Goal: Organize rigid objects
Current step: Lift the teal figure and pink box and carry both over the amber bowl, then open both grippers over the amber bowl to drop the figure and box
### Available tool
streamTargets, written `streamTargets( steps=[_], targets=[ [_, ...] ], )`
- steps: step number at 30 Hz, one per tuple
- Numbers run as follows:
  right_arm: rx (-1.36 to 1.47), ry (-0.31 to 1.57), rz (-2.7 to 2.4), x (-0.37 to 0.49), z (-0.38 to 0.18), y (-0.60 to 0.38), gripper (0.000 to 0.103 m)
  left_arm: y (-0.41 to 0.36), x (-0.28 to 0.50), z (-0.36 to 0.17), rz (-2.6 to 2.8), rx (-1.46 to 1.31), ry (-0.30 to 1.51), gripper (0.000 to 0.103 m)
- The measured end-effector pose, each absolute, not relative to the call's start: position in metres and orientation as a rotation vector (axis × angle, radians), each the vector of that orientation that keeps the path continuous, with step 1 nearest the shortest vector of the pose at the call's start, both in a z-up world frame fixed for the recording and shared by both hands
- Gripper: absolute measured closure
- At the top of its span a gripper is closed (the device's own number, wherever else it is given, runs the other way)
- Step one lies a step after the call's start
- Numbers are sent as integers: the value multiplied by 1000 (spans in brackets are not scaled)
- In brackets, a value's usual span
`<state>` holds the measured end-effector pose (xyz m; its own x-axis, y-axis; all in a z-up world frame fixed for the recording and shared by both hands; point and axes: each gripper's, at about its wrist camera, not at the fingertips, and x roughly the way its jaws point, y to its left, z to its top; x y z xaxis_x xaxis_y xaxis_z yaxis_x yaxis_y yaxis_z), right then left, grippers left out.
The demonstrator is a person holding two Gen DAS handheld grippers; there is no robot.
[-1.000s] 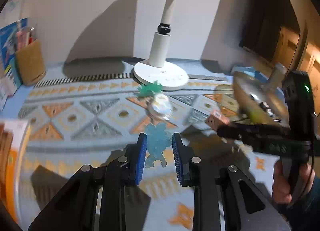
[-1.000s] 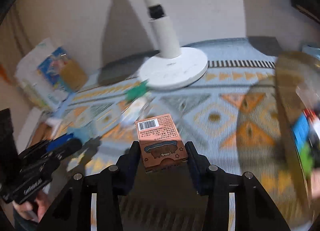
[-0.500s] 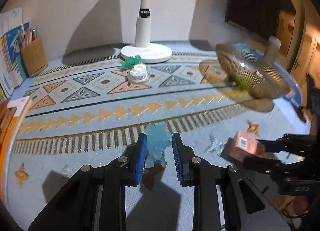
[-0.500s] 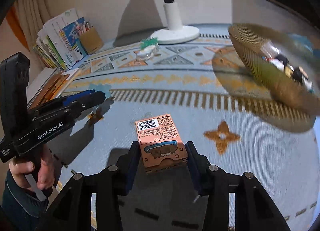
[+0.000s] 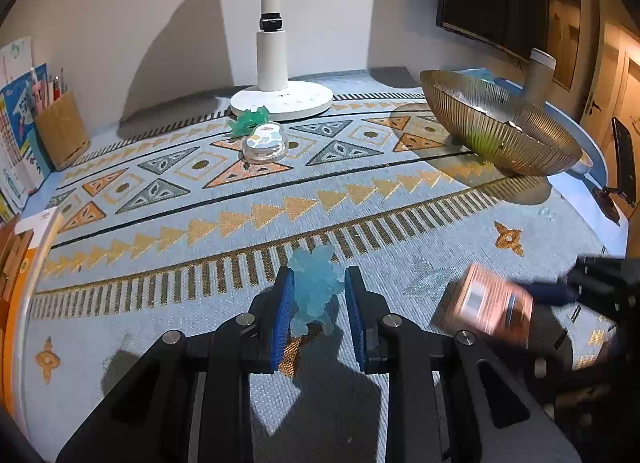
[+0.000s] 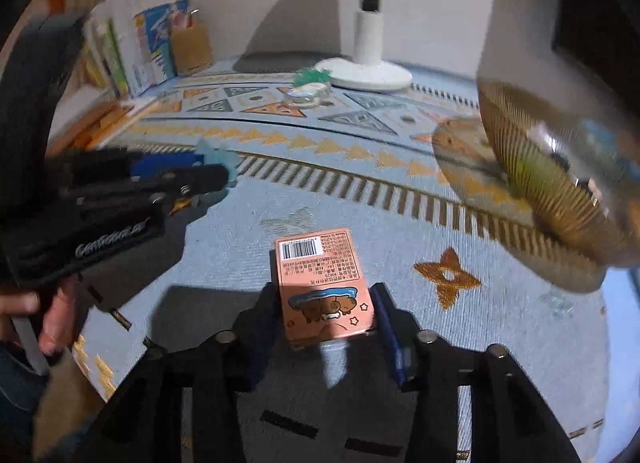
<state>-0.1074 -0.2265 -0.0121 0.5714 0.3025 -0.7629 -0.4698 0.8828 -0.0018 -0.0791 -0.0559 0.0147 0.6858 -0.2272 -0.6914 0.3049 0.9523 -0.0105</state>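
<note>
My left gripper [image 5: 318,303] is shut on a pale blue translucent figure [image 5: 314,287], held just above the patterned blue cloth [image 5: 360,247]. In the right wrist view that left gripper [image 6: 208,179] comes in from the left, a hand on its grip, with the blue figure [image 6: 214,157] at its tip. My right gripper [image 6: 326,311] holds a pink box [image 6: 320,283], barcode side up, and its jaws are closing on the box's sides. The left wrist view shows the same pink box [image 5: 488,309] blurred at lower right. A ribbed gold bowl [image 5: 500,139] holding small things stands at the right.
A white lamp base [image 5: 282,101] stands at the back, with a green figure [image 5: 250,119] and a clear round container [image 5: 265,143] in front of it. A brown pen holder [image 5: 62,127] and books line the left edge. The table's rim [image 5: 600,159] curves behind the bowl.
Both grippers have drawn back from the lamp to the near part of the cloth, each keeping its object. The right gripper has rolled, and the bowl now looms at its right.
</note>
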Motion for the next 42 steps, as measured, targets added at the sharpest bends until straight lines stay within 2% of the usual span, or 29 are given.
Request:
streamTargets(
  steps=[6,14,18,24,29,35,37,38,42],
  targets=[
    [-101,809,585,-123,19,-232,63,-64,-80,44,-332,93,719,80],
    [1,535,315,-110,124,-344,63,-126,-73,169,-522,112,477,80],
    [29,479,116,-90,155,-407,63,-168,-54,195,-617,117,448,80],
    [90,526,-71,-49,159,-481,63,-243,-22,171,-706,155,517,80],
    [94,607,-128,-18,132,-506,63,-284,-5,122,-762,167,629,80],
    [91,696,-129,12,101,-512,63,-303,4,96,-780,185,687,79],
    [83,728,-127,23,92,-513,60,-303,7,97,-771,182,689,57],
    [92,730,-130,25,90,-514,54,-300,8,98,-752,179,685,34],
    [158,706,-123,18,94,-522,52,-269,4,108,-729,141,653,32]
  ],
)
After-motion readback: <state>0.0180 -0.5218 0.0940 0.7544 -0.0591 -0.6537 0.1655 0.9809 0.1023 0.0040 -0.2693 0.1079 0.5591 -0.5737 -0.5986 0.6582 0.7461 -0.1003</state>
